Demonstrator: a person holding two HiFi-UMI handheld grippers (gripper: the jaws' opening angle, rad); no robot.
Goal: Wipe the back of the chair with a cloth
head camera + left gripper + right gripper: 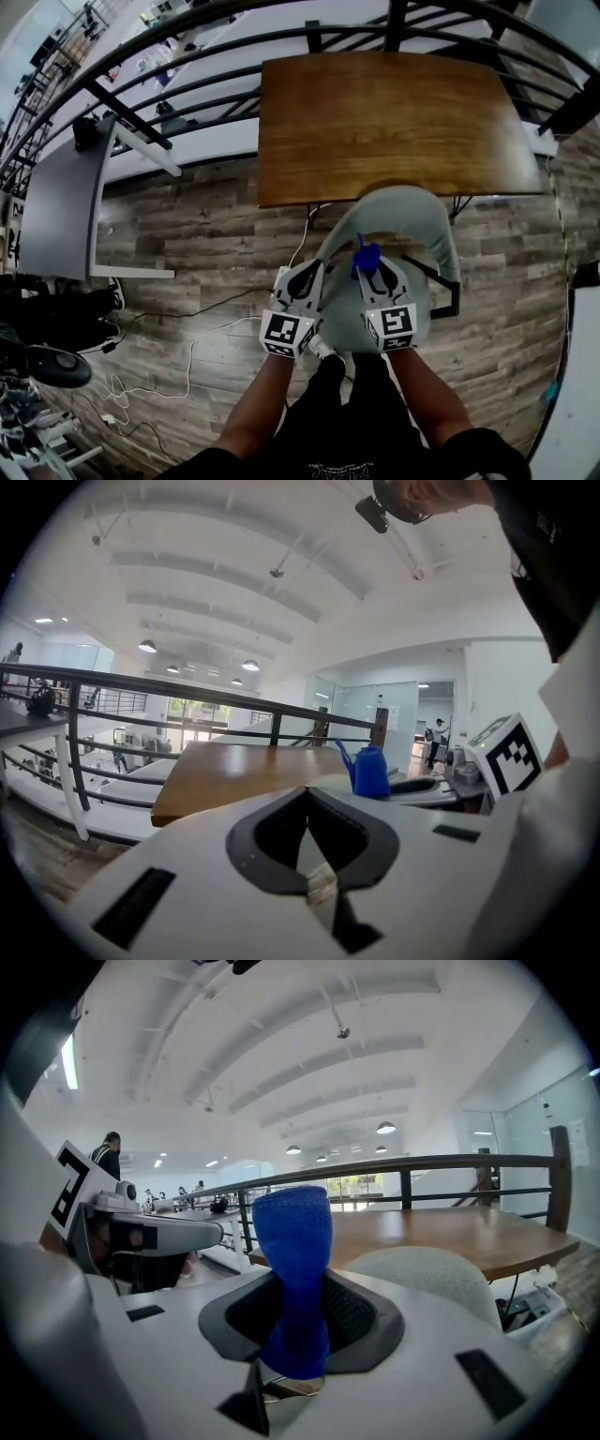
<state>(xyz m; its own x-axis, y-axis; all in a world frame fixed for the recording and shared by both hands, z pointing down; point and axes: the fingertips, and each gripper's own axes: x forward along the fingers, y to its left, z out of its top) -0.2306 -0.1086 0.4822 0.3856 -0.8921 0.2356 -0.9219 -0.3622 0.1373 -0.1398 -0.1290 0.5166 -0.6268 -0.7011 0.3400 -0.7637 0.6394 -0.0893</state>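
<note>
The right gripper [295, 1335] was clamped on a blue cloth [292, 1260], its jaws pinching the lower end while the rest of the fabric stood up in a loose column above them. The left gripper [309, 855], held alongside, had its jaws drawn together with nothing between them.

The cloth looked light, soft and limp. It would likely fold and drag under pressure, so a bunched hold near one end, as seen here, should leave a free pad for rubbing.

From the head view, both the right gripper [375, 272] and the left gripper [305, 277] hovered over the grey chair [417, 225], with the cloth [366, 255] just above its upholstery. The chair stood against the near edge of a wooden table [384, 122], with a black railing [234, 42] beyond. Which curve was its back could not be told for certain.
</note>
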